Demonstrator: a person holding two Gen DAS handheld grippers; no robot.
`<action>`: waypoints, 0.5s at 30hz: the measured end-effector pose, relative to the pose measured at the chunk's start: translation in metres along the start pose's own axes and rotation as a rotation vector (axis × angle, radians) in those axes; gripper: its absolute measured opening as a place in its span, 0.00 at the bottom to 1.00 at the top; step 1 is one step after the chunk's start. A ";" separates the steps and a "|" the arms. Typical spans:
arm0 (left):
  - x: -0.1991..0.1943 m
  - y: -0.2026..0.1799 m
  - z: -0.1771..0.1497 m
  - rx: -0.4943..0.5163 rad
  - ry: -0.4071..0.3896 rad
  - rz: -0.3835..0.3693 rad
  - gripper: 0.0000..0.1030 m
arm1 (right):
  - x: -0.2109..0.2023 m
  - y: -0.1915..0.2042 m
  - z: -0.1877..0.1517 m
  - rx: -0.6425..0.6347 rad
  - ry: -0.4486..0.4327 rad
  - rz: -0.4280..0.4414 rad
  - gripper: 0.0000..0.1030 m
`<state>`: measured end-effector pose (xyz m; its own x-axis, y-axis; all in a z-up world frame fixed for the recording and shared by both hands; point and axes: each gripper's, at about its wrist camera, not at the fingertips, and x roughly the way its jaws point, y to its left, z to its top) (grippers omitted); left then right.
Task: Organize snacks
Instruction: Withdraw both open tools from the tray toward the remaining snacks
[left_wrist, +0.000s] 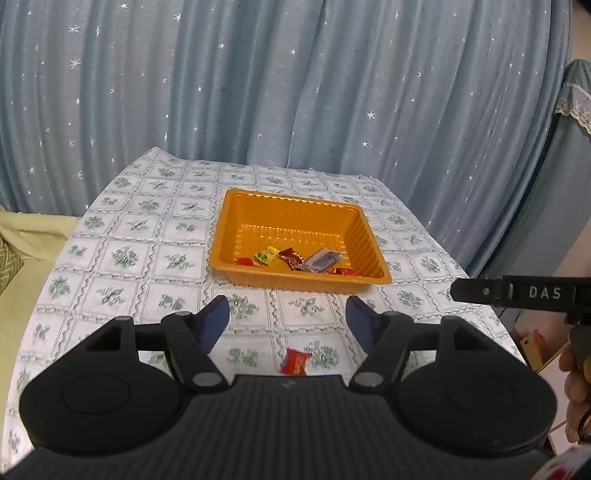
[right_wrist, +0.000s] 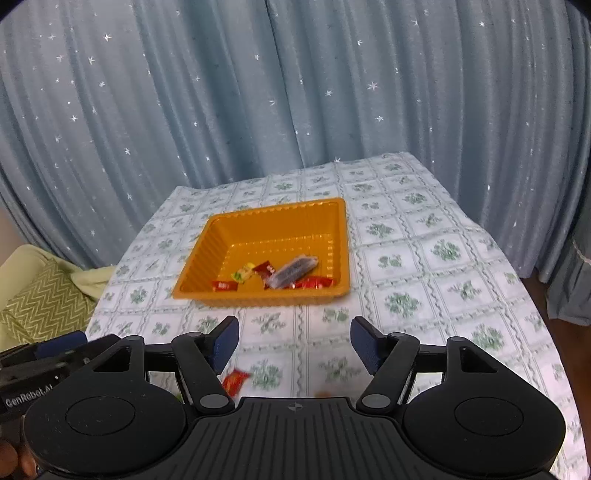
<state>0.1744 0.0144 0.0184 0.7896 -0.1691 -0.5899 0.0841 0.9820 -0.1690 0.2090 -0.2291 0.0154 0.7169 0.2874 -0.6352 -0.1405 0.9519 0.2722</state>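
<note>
Looking along my left gripper (left_wrist: 288, 314), I see its two blue fingers (left_wrist: 214, 321) spread wide apart, and they hold nothing and touch nothing. My right gripper (right_wrist: 294, 338) is the same: its blue fingers (right_wrist: 225, 341) stand wide open with only the flowered tablecloth (right_wrist: 424, 266) showing between them. An orange tray (left_wrist: 236, 221) sits on the cloth ahead of both grippers, apart from them, with its long side running left to right in the left wrist view. Inside it, near the front wall, I count a few snacks. A grey packet (left_wrist: 322, 259) lies flat with its long side slanting up toward the right in both views. A yellow candy (left_wrist: 267, 255) and a dark red candy (left_wrist: 291, 256) lie just left of it. A red candy (left_wrist: 244, 261) rests by the front left of the tray floor, and a red wrapper (left_wrist: 343, 272) sits at the front, close to the grey packet. One red snack (left_wrist: 295, 361) is outside the tray, lying on the cloth just below my left gripper's open fingers, with its long side pointing away from me toward the tray. In the right wrist view it looks blurry, low and to the left of my right gripper. Blue curtains (left_wrist: 295, 92) with small stars hang behind the table.
</note>
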 end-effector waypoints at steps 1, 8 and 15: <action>-0.006 0.000 -0.003 0.002 -0.003 0.007 0.66 | -0.006 0.001 -0.004 0.002 -0.005 -0.001 0.65; -0.038 0.000 -0.022 -0.029 -0.007 0.019 0.71 | -0.044 0.001 -0.032 0.007 -0.037 -0.020 0.67; -0.060 0.000 -0.047 -0.069 -0.007 0.033 0.73 | -0.063 -0.005 -0.058 0.041 -0.039 -0.023 0.67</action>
<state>0.0981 0.0205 0.0164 0.7953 -0.1355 -0.5909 0.0159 0.9790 -0.2031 0.1249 -0.2460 0.0118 0.7455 0.2605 -0.6135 -0.0961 0.9528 0.2878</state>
